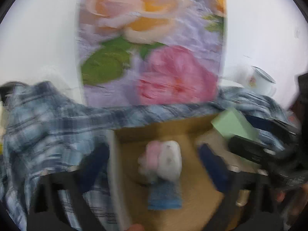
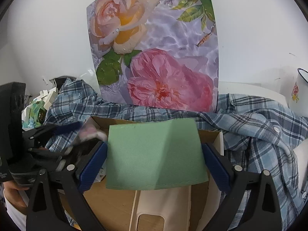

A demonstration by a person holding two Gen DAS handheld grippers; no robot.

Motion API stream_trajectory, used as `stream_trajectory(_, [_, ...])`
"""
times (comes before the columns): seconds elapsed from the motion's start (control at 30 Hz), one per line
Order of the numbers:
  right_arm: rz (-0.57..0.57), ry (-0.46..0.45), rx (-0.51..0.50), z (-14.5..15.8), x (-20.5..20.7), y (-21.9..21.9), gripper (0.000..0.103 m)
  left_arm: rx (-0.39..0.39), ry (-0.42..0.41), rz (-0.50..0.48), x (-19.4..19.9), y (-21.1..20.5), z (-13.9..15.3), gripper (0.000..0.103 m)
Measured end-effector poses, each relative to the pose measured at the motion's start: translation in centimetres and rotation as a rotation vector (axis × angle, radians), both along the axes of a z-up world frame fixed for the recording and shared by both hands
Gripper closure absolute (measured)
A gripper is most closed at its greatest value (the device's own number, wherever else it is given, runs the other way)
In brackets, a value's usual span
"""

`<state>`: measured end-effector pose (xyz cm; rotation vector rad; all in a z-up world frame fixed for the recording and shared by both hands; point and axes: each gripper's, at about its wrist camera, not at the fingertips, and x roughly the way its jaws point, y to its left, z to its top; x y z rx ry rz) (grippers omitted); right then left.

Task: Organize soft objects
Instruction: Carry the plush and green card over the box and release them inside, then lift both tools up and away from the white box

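My right gripper (image 2: 155,163) is shut on a green sponge block (image 2: 154,154) and holds it over an open cardboard box (image 2: 219,140); the block also shows in the left wrist view (image 1: 234,125). My left gripper (image 1: 154,167) is open above the same box (image 1: 173,125), with a pink, white and blue soft object (image 1: 161,171) between its fingers, not gripped. In the right wrist view the left gripper (image 2: 57,130) is at the box's left side, blurred, next to the pink and white soft object (image 2: 90,132). A blue plaid shirt (image 2: 259,130) lies around the box.
A flower picture board (image 2: 154,57) leans on the white wall behind the box. A white enamel mug (image 2: 300,92) stands at the right. Packets and small boxes (image 2: 38,109) are piled at the left. A beige plastic piece (image 2: 163,207) lies in the box.
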<state>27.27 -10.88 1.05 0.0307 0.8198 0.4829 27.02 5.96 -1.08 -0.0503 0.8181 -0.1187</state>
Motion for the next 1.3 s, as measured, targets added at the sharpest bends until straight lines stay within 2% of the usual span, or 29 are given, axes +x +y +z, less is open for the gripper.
stream_trajectory(0.07, [-0.014, -0.004, 0.005, 0.2, 0.0, -0.3, 0.001, 0.036, -0.025, 0.05, -0.1, 0.3, 0.2, 0.0])
stream_trajectory(0.23, [-0.015, -0.005, -0.007, 0.4, 0.1, -0.2, 0.001, 0.01, -0.039, 0.045, -0.2, 0.7, 0.7, 0.0])
stream_trajectory(0.4, [-0.006, -0.02, -0.024, 0.6, -0.1, 0.0, 0.001, 0.065, -0.042, 0.042, -0.1, 0.1, 0.6, 0.0])
stream_trajectory(0.63, [-0.001, -0.059, -0.005, 1.9, -0.6, -0.3, 0.001, 0.063, -0.057, 0.043, -0.4, 0.1, 0.9, 0.0])
stream_trajectory(1.07, [0.013, -0.163, 0.029, 6.3, -2.8, -0.5, 0.001, 0.026, -0.173, 0.046, -2.5, 0.7, 5.0, 0.0])
stream_trajectory(1.3, [0.019, -0.265, 0.048, 11.8, -5.4, -0.9, 0.001, 0.008, -0.264, 0.035, -4.7, 0.7, 8.8, 0.0])
